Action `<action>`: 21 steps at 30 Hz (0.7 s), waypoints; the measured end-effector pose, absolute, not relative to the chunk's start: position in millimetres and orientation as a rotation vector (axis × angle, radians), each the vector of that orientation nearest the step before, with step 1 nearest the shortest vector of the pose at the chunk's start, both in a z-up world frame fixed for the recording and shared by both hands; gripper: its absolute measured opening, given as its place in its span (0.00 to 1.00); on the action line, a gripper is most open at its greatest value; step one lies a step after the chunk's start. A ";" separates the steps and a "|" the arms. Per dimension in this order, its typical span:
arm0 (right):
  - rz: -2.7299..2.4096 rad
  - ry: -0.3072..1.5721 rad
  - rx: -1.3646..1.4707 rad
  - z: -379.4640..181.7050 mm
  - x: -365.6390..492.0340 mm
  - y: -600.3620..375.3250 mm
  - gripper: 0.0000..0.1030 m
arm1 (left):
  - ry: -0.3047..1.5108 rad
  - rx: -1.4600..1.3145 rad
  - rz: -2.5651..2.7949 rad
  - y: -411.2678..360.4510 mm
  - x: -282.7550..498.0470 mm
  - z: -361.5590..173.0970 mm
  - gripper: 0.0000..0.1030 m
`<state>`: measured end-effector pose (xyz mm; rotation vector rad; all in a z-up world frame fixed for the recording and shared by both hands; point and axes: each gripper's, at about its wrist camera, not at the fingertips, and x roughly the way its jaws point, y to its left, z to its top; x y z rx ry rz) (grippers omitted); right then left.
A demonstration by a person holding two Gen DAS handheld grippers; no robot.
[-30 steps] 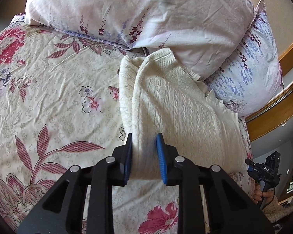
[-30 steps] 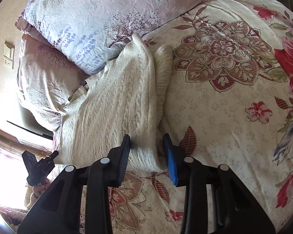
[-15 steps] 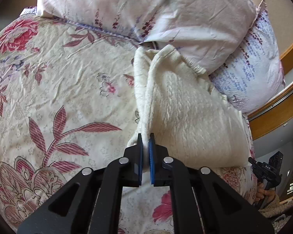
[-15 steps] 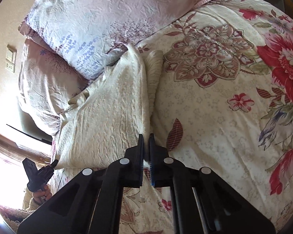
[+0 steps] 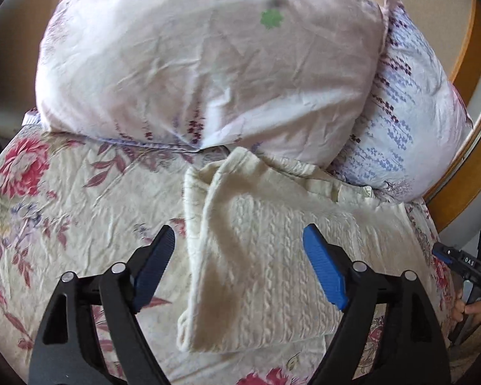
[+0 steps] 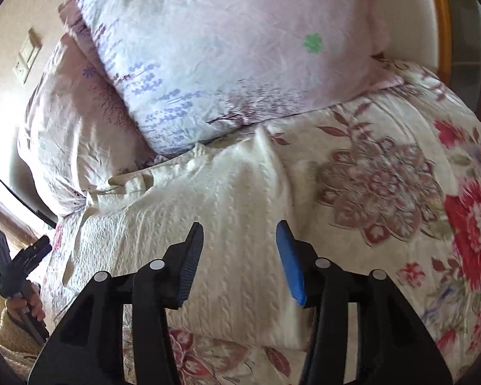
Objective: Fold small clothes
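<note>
A cream cable-knit sweater (image 5: 266, 272) lies folded on the floral bedspread (image 5: 80, 192), its far edge against the pillows. My left gripper (image 5: 239, 235) hangs above the sweater's left part, its jaws opening wide, and its blue pads touch nothing. In the right wrist view the same sweater (image 6: 234, 192) spreads below my right gripper (image 6: 240, 226), whose jaws are also opening, with no cloth pinched between them. Each view catches the other gripper at its edge, held in a hand: the right one (image 5: 465, 266) and the left one (image 6: 16, 263).
Two floral pillows, a pink one (image 5: 208, 64) and a pale blue one (image 5: 410, 134), are stacked behind the sweater. A wooden headboard rim (image 5: 465, 176) curves at the right. The bedspread (image 6: 384, 192) stretches to the right of the sweater. A wall switch (image 6: 25, 61) is at the left.
Both grippers closed on the sweater's near edge half a second ago. Now both have let go, opened and lifted, and the sweater lies flatter on the bed.
</note>
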<state>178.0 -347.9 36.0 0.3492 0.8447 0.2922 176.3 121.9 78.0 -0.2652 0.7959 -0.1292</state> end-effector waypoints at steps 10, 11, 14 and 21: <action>0.212 0.937 0.058 10.4 205.3 -282.3 0.70 | 0.991 -0.103 -0.075 67.4 237.6 28.1 0.80; 0.205 0.951 0.059 5.8 205.9 -284.1 0.71 | 0.993 -0.095 -0.068 67.3 237.4 25.6 0.80; 0.196 0.963 0.044 -3.8 204.8 -283.7 0.74 | 0.991 -0.086 -0.058 68.1 237.2 21.5 0.81; 0.169 0.948 -0.034 -11.8 203.8 -274.8 0.82 | 1.011 -0.065 -0.025 66.7 242.0 13.3 0.88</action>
